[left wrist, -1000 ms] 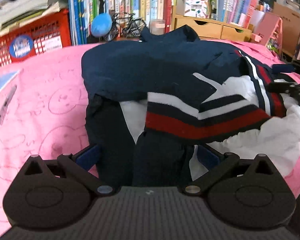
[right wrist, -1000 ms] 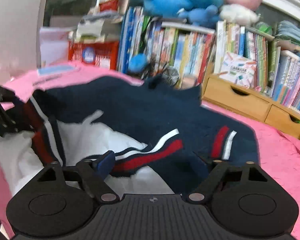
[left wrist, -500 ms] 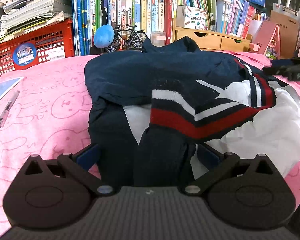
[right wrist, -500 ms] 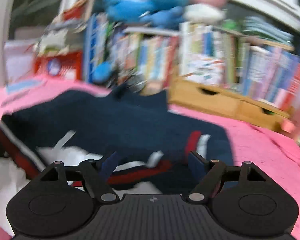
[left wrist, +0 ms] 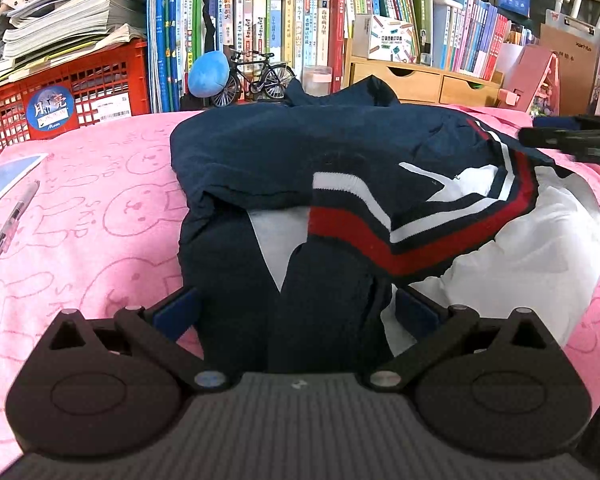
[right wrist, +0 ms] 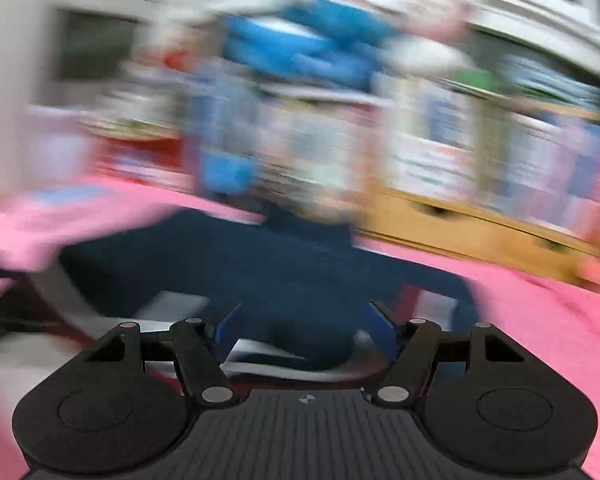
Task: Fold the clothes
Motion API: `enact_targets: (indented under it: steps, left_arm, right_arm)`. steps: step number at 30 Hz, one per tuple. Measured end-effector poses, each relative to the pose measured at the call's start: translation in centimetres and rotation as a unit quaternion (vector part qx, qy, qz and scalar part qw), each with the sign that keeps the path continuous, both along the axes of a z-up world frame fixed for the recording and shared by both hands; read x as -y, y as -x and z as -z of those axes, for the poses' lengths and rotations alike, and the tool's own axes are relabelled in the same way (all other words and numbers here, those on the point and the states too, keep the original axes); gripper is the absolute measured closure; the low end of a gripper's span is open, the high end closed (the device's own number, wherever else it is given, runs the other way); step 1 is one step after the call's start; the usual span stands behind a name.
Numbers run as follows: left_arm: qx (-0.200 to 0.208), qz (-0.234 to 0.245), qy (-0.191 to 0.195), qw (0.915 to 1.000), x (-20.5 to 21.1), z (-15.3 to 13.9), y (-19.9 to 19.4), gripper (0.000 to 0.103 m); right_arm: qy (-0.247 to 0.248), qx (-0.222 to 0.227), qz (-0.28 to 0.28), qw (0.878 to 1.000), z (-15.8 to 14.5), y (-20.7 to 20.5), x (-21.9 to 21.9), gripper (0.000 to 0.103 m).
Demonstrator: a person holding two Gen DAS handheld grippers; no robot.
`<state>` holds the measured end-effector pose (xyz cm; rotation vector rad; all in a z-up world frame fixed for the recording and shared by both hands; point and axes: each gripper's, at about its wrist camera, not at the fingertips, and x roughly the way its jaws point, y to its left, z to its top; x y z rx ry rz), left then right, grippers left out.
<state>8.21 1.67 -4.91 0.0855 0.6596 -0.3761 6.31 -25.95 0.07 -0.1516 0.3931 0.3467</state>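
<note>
Sweater [left wrist: 300, 168], navy with white and red stripe bands and a white lining turned outward, lies bunched in a partly folded heap on the pink bunny-print cloth [left wrist: 84, 216] that covers the table. Its collar end points toward the bookshelf [left wrist: 284, 32] behind it, and a white bulge of lining swells out on the sweater's right side.

At the sweater's near edge, the left hand-held gripper [left wrist: 296, 312] has its blue-padded fingers [left wrist: 176, 312] spread wide, one on either side of a dark fold of the garment that runs between them; the pads stand apart from the fabric bulk, with no pinch visible. The right hand-held gripper [right wrist: 304, 330] shows in its own badly blurred view with jaws also spread, dark sweater cloth lying between the pads; whether it presses on the cloth cannot be told. From the left wrist view its black tip [left wrist: 572, 140] is seen hovering just over the sweater's right shoulder area.

Left of the sweater, well apart, a pen [left wrist: 14, 220] and a blue-covered booklet [left wrist: 8, 176] rest on the cloth. Behind the sweater stand a red crate [left wrist: 72, 96] stacked with papers, a small model bicycle [left wrist: 256, 76] beside a blue plush ball [left wrist: 208, 74], and a wooden drawer unit [left wrist: 420, 80].
</note>
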Motion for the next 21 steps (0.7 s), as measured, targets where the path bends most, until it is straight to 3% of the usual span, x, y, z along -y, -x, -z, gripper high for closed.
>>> enact_targets:
  steps: [2, 4, 7, 9, 10, 13, 14, 15, 16, 17, 19, 21]
  left_arm:
    - [0.000, 0.000, 0.000, 1.0000, 0.0, 0.0, 0.0, 0.000]
    - [0.000, 0.001, 0.001, 1.0000, -0.1, 0.0, 0.0, 0.000]
    - [0.001, -0.001, 0.005, 1.0000, -0.2, 0.1, 0.1, 0.000]
    - [0.001, -0.002, 0.009, 1.0000, -0.3, 0.1, 0.1, 0.000]
    - [0.001, -0.002, 0.012, 0.9999, -0.4, 0.1, 0.1, 0.000]
    - [-0.005, -0.015, 0.007, 0.9999, -0.4, -0.2, 0.2, 0.000]
    - [-0.002, -0.012, 0.008, 0.9999, -0.2, -0.6, 0.3, 0.000]
    - [0.003, -0.005, 0.010, 0.9999, -0.1, -1.0, 0.4, 0.000]
    - [0.009, 0.002, 0.013, 0.9999, 0.0, -1.4, 0.5, 0.000]
    - [0.015, 0.008, 0.016, 0.9997, 0.2, -1.8, 0.6, 0.000]
    - [0.027, 0.022, 0.021, 0.9992, 0.5, -2.6, 0.8, 0.000]
    - [0.029, 0.028, 0.022, 0.9989, 0.8, -2.7, 0.6, 0.000]
  right_arm:
    - [0.024, 0.000, -0.088, 0.996, -0.1, 1.7, -3.1, 0.035]
    - [0.070, -0.016, -0.140, 0.988, 0.6, 1.9, -6.4, 0.036]
    - [0.130, -0.057, -0.151, 0.978, 3.6, 0.6, -10.7, 0.060]
    - [0.108, -0.049, -0.130, 0.984, 3.8, -0.1, -11.6, 0.067]
    - [0.094, -0.046, -0.108, 0.989, 3.3, -0.6, -11.7, 0.083]
    - [0.000, -0.019, -0.035, 0.999, 1.2, -1.6, -10.0, 0.086]
    - [-0.031, -0.020, -0.034, 0.999, 0.7, -1.9, -8.9, 0.084]
    - [-0.031, -0.019, -0.027, 0.999, 0.4, -1.8, -8.1, 0.082]
    - [-0.031, -0.019, -0.020, 0.999, 0.0, -1.8, -7.3, 0.070]
    - [-0.030, -0.017, -0.012, 0.999, -0.3, -1.7, -6.4, 0.049]
    - [0.007, 0.010, 0.025, 1.000, -0.5, -1.1, -3.7, 0.021]
    - [0.035, 0.017, 0.067, 0.997, -0.5, -0.9, -1.0, 0.015]
